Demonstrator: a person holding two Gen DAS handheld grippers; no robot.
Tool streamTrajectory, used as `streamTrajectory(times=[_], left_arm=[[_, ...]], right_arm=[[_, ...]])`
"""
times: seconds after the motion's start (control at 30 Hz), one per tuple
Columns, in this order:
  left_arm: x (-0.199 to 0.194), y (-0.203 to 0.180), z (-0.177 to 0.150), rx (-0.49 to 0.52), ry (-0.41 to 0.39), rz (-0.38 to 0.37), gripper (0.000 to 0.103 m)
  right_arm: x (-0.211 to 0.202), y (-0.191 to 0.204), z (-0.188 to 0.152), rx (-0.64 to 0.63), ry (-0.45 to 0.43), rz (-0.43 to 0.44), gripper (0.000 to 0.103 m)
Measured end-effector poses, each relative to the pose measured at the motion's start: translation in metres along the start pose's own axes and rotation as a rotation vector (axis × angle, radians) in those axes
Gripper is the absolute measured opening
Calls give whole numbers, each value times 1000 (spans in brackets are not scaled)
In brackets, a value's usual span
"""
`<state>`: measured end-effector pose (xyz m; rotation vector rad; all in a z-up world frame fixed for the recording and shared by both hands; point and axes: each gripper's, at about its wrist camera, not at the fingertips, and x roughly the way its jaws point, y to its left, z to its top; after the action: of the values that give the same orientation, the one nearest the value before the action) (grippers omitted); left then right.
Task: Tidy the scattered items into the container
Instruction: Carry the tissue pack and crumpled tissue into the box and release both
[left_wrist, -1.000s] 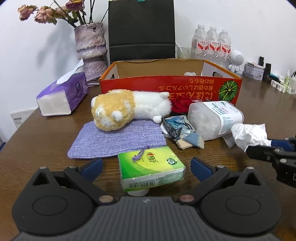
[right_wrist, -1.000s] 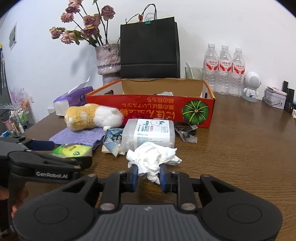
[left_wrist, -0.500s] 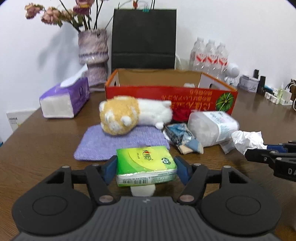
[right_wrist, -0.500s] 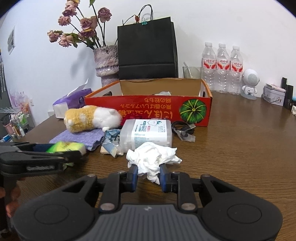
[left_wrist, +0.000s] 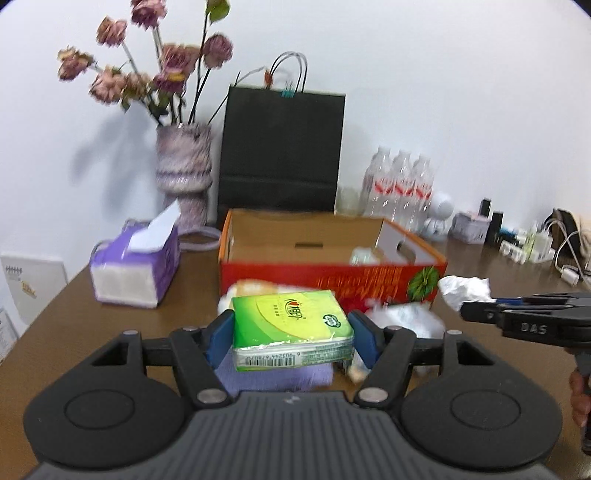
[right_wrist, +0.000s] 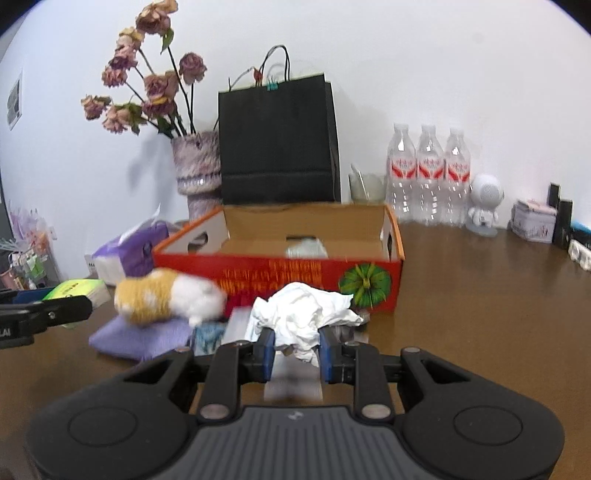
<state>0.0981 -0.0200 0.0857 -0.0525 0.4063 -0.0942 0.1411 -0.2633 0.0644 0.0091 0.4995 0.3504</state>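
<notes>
My left gripper is shut on a green tissue pack and holds it in the air in front of the open red cardboard box. My right gripper is shut on a crumpled white tissue, lifted above the table in front of the box. The tissue also shows in the left wrist view, the green pack in the right wrist view. A yellow and white plush toy lies on a purple cloth pouch. A wipes pack is blurred below.
A purple tissue box, a vase of dried flowers and a black paper bag stand behind and left of the box. Water bottles, a white robot figure and small items stand at the back right.
My left gripper closed on the green tissue pack and lifted it toward the box. My right gripper rose off the table with the crumpled tissue.
</notes>
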Motion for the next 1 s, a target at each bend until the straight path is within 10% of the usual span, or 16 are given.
streamTrajectory(times=[0.57, 1.0], left_arm=[[143, -3, 83, -119, -33, 21, 68], [224, -3, 64, -35, 135, 55, 70]], right_arm=[[101, -11, 102, 52, -84, -47, 24], [194, -41, 92, 83, 115, -63, 28]])
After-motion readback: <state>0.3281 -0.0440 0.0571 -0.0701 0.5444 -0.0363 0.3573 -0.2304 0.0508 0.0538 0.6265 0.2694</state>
